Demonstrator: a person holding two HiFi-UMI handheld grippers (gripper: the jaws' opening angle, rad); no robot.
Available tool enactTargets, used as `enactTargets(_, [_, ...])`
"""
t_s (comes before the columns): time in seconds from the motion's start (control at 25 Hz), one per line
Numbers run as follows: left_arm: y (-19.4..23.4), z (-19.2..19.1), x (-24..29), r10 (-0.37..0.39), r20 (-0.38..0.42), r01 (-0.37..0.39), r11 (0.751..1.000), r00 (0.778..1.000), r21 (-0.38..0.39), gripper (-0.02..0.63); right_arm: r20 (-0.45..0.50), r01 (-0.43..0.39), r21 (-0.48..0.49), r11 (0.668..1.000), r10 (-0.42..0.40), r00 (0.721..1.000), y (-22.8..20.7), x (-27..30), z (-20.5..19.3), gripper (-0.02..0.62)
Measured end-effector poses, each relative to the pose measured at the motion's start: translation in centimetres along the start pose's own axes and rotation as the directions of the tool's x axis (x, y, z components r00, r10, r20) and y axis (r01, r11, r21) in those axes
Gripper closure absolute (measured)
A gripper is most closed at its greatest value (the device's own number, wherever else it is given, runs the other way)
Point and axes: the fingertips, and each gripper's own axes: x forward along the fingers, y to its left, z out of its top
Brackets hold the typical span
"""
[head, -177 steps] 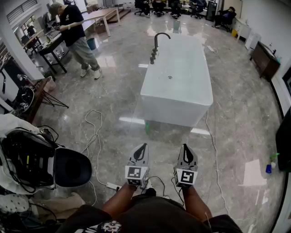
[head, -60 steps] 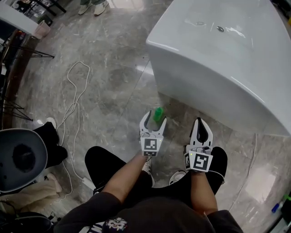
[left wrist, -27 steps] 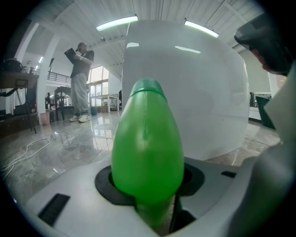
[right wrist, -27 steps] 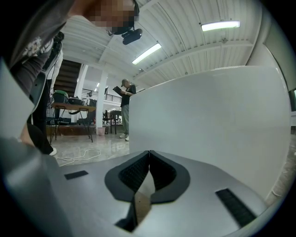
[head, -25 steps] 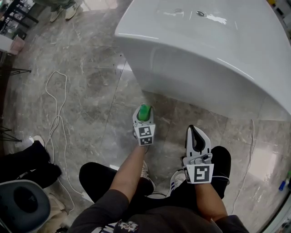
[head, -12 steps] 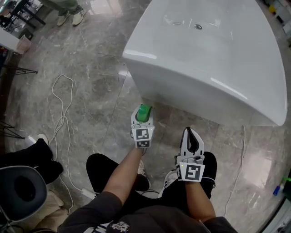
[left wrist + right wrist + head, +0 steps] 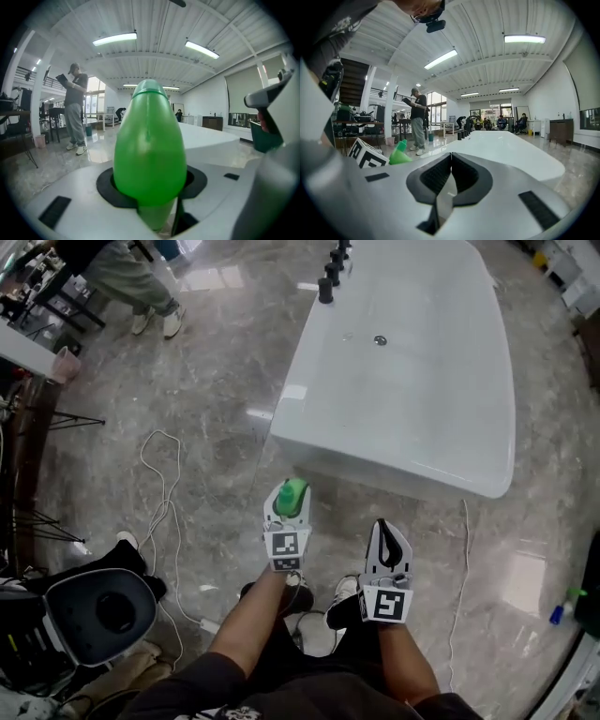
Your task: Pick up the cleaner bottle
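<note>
Cleaner bottle is well clear of the floor now. The bathtub, at whose base it was gripped a second ago, lies farther below, since both arms have risen. The left hand-held gripper stays clamped on its green body, and the right hand-held gripper is closed and empty. The pickup looks complete.

**Bottle before the tub**

The bottle sits between the left gripper's fingers, left of the right gripper. The tub stands beyond both. A cable lies on the floor, far left.
</note>
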Motion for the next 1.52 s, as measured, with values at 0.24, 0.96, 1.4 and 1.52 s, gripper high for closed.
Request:
enactTargets(0.24, [-2.6, 15.7, -5.7, -0.042, 0.009, 0.042, 0.999, 0.999, -0.025, 0.422, -0.022, 0.057, 0.006, 0.998, -0.057, 0.998, -2.8, -3.6, 13.1, 0.578])
enactTargets(0.96, [-7.9, 38.2, -15.4, -0.238, 0.160, 0.240, 0.971, 0.958, 0.005, 0.422, 0.103, 0.230, -0.020, 0.973, -0.227, 0.968, -6.5, -9.5, 30.3, 0.578])
enactTargets(1.4, [-13.6, 38.4, -16.0, -0.195, 0.154, 0.193, 0.981, 0.969, 0.023, 0.422, 0.097, 0.214, -0.033, 0.976, -0.210, 0.973, -11.8, -10.9, 30.1, 0.578])
enactTargets(1.52, [-14.7, 38.1, -16.1, -0.187, 0.159, 0.185, 0.982, 0.969, 0.032, 0.422, 0.082, 0.222, -0.043, 0.974, -0.218, 0.973, -13.2, -11.4, 29.7, 0.579])
